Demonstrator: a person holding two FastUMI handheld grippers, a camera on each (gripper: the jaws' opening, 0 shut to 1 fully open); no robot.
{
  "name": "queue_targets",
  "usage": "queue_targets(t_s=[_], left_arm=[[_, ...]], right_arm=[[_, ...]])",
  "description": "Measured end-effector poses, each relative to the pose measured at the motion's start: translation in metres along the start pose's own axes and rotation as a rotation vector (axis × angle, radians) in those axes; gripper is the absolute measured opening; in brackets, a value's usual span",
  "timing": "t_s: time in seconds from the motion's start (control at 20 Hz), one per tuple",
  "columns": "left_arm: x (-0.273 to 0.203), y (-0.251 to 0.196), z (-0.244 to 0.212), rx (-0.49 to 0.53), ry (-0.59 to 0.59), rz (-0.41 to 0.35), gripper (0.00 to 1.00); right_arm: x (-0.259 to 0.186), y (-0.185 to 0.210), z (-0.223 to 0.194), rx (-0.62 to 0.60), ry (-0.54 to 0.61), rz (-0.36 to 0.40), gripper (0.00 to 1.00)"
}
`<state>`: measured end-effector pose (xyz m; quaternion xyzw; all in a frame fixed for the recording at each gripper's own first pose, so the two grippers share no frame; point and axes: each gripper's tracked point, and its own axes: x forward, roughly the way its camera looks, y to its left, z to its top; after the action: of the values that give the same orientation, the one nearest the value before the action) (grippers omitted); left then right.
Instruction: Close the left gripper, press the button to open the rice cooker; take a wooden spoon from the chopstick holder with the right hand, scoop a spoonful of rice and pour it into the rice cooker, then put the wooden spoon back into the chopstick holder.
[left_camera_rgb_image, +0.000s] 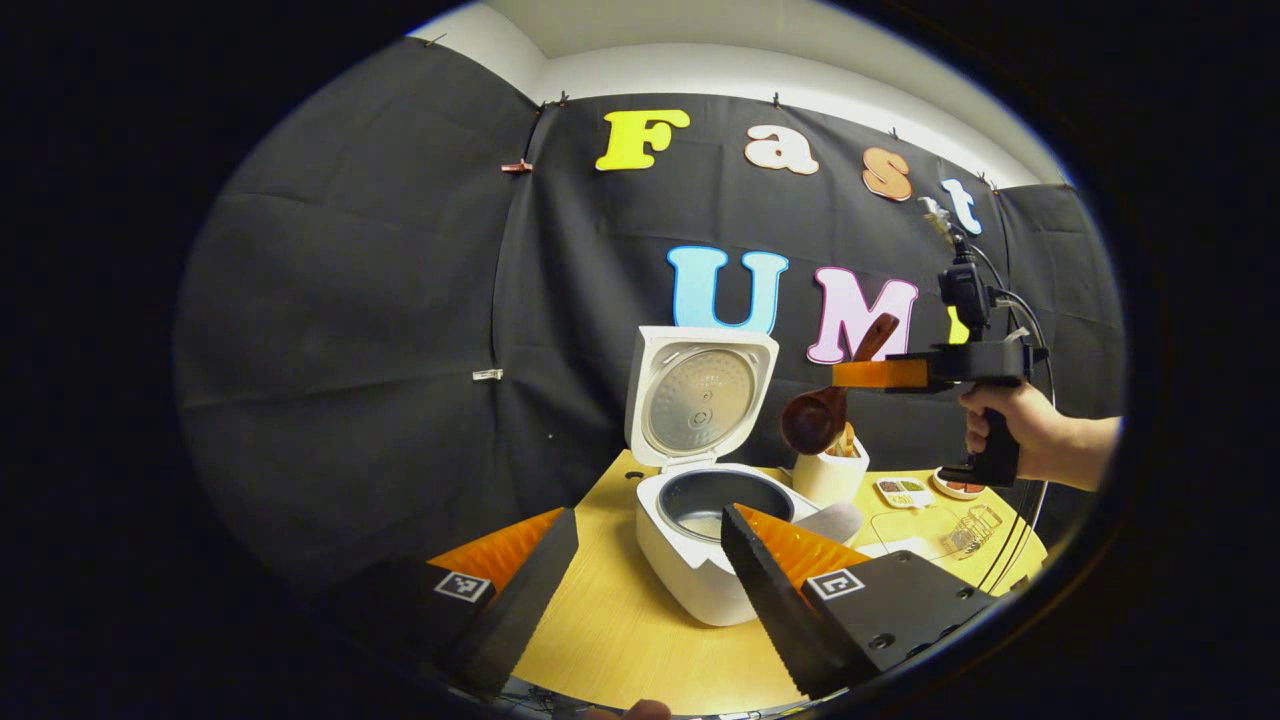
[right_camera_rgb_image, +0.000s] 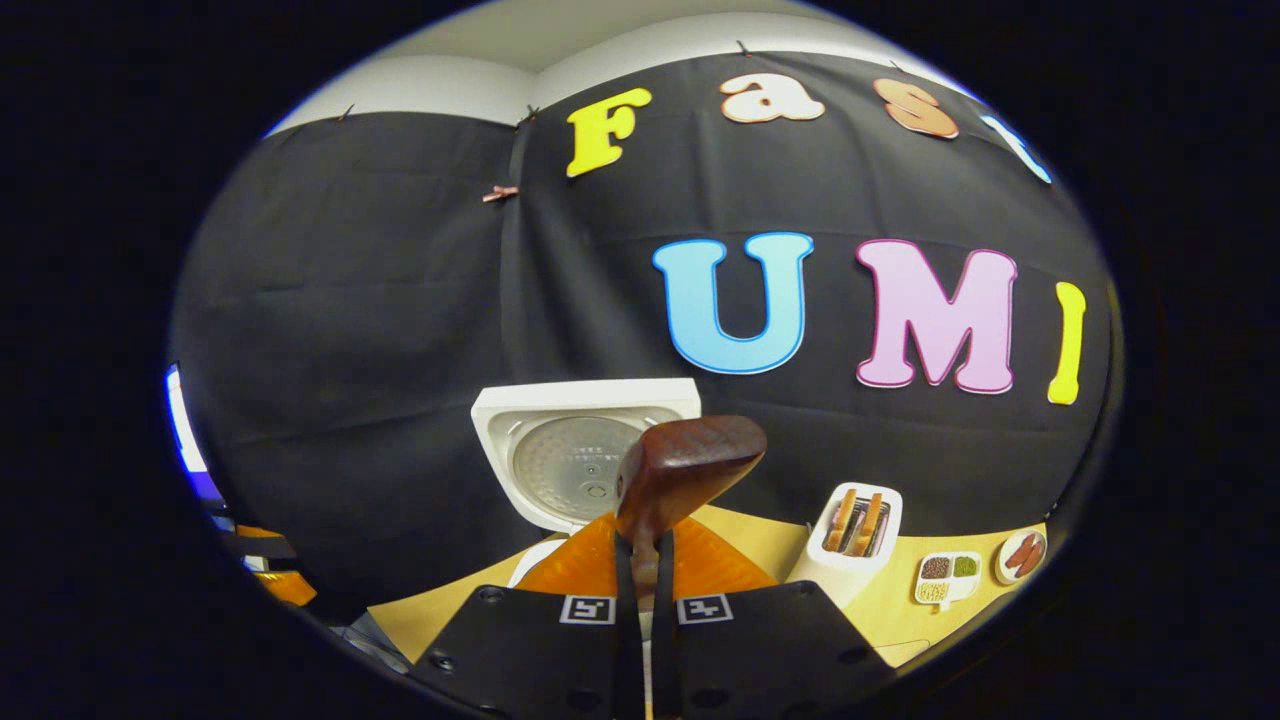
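With the rice cooker (left_camera_rgb_image: 700, 545) open near the middle of the yellow table (left_camera_rgb_image: 610, 630), its lid (left_camera_rgb_image: 700, 395) stands upright at the back, inner plate facing forward. Dark inner pot (left_camera_rgb_image: 712, 500) visible, pale patch at its bottom; cannot tell what it is. Left gripper (left_camera_rgb_image: 650, 560) low at the table's near edge, fingers well apart, nothing between them, aimed at the cooker. Right gripper (left_camera_rgb_image: 872, 374) held up in the air by a hand (left_camera_rgb_image: 1030, 435) at the right, above the table's far right part. Its fingers are clamped together on the handle of the wooden spoon (left_camera_rgb_image: 820, 415); the spoon hangs tilted, bowl down and to the left, just above the white chopstick holder (left_camera_rgb_image: 830, 470), handle end sticking up past the fingers. Cannot tell if the bowl holds anything. In the right gripper view, spoon handle end (right_camera_rgb_image: 690, 465) pokes up between the closed fingers, cooker lid (right_camera_rgb_image: 575, 450) behind it, chopstick holder (right_camera_rgb_image: 850, 540) to the right with wooden utensils inside. Beyond the holder toward the table's right edge: small divided dish (right_camera_rgb_image: 945, 578) with grains, small plate (right_camera_rgb_image: 1022, 555) with reddish pieces.
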<state>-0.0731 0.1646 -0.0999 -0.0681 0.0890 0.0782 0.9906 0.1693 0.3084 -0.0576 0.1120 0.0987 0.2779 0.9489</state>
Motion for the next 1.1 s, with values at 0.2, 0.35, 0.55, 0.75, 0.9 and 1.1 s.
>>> queue_targets(t_s=[0.2,0.35,0.55,0.75,0.9,1.1], left_arm=[[0.002,-0.013,0.008,0.008,-0.011,-0.022,0.99],[0.004,-0.025,0.011,0.019,-0.012,-0.036,0.99],[0.006,-0.041,0.016,0.035,-0.015,-0.053,0.99],[0.008,-0.058,0.02,0.056,-0.022,-0.067,0.99],[0.012,-0.071,0.022,0.07,-0.016,-0.069,0.99],[0.016,-0.089,0.027,0.082,-0.018,-0.07,0.99]], right_arm=[[-0.046,-0.031,0.018,0.085,-0.041,-0.018,0.08],[-0.084,-0.066,0.026,0.118,-0.06,-0.061,0.07],[-0.133,-0.12,0.027,0.173,-0.072,-0.139,0.07],[-0.175,-0.178,0.013,0.208,-0.053,-0.225,0.08],[-0.201,-0.22,0.001,0.222,-0.041,-0.291,0.07],[-0.228,-0.266,-0.024,0.227,-0.003,-0.365,0.08]])
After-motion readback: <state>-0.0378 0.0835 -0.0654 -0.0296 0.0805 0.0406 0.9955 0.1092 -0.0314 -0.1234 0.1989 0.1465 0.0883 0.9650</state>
